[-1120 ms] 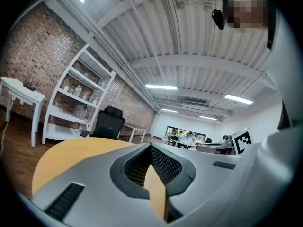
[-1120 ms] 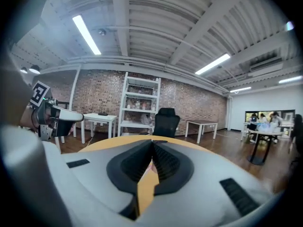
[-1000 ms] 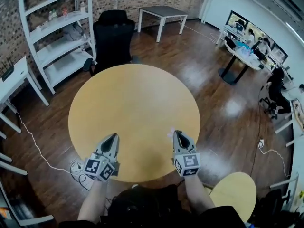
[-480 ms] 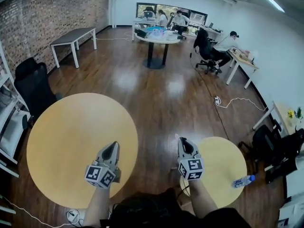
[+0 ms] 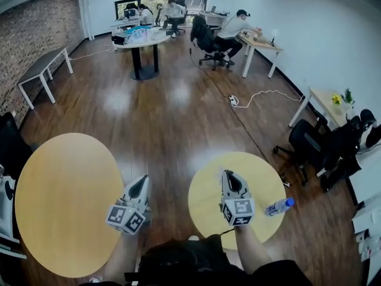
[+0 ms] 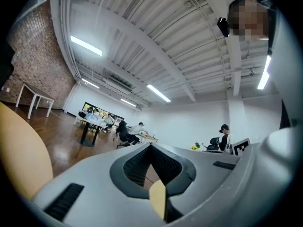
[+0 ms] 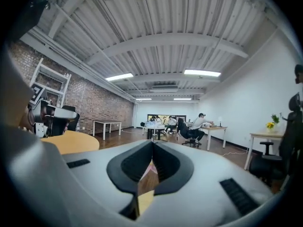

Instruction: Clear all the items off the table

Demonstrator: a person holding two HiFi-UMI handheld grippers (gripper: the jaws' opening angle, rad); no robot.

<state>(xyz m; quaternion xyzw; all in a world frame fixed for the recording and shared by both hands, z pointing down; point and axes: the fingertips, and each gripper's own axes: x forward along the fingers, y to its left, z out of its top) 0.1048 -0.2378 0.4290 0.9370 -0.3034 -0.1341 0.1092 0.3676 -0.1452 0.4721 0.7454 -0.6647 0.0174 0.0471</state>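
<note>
A clear plastic water bottle [image 5: 278,206] with a blue cap lies on its side near the right edge of a small round yellow table [image 5: 208,195]. My right gripper [image 5: 228,175] hangs over that table, left of the bottle, shut with nothing in it. My left gripper [image 5: 142,180] is also shut and holds nothing; it hangs over the wooden floor between the small table and a large round yellow table [image 5: 65,201] with a bare top. In the left gripper view its jaws [image 6: 151,146] meet at the tip. The right gripper view shows the right gripper [image 7: 152,144] shut too.
Black office chairs [image 5: 309,145] stand to the right of the small table, beside a white desk [image 5: 324,103]. A white cable [image 5: 256,97] runs over the floor. Far off, people sit at a round table [image 5: 140,37] and a desk [image 5: 259,40]. A grey table [image 5: 41,67] stands by the brick wall.
The head view has swung right, from the large bare table to the small table, and the bottle has come into view. Both grippers stay shut and hold the same pose.
</note>
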